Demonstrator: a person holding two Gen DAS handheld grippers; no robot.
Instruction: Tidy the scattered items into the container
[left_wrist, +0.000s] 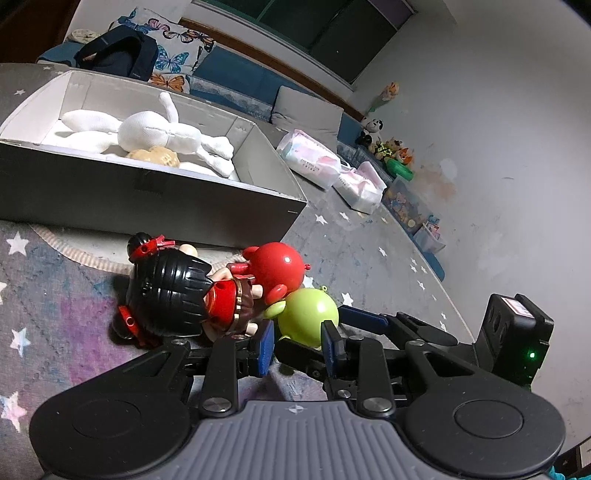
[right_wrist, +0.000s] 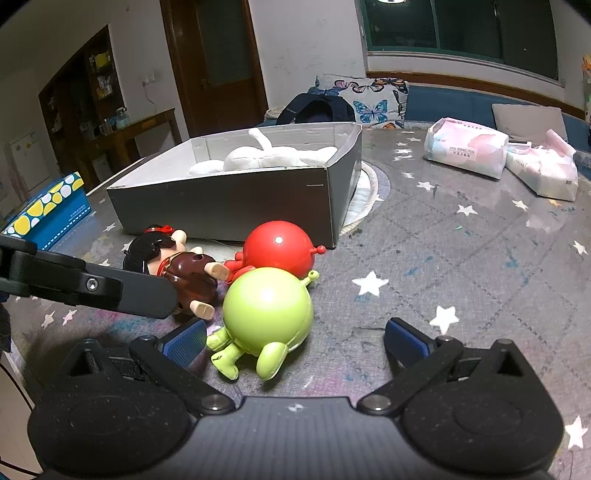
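Glossy plastic everywhere: I see a round green figure (right_wrist: 267, 314), a red one (right_wrist: 279, 249) and a black-haired doll (left_wrist: 173, 291) on star-printed mat before the grey cardboard box (right_wrist: 221, 206). My left gripper (left_wrist: 297, 345) and right gripper (right_wrist: 295, 341) both gape, unclamped.

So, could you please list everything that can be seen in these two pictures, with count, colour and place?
Box: one, grey outside, white inside, on the mat behind the toys.
Plush rabbit: one, white, lying inside the box.
Tan plush: one, in the box beside the rabbit.
Doll: one, black hair, red dress, lying before the box.
Red round toy: one, between doll and box corner.
Green round toy: one, nearest the grippers.
Tissue packs: two, white and pink, far right.
Butterfly pillow: one, behind the box.
Star mat: one, grey.
Left gripper: open, around the green toy's edge.
Right gripper: open, low over the mat.
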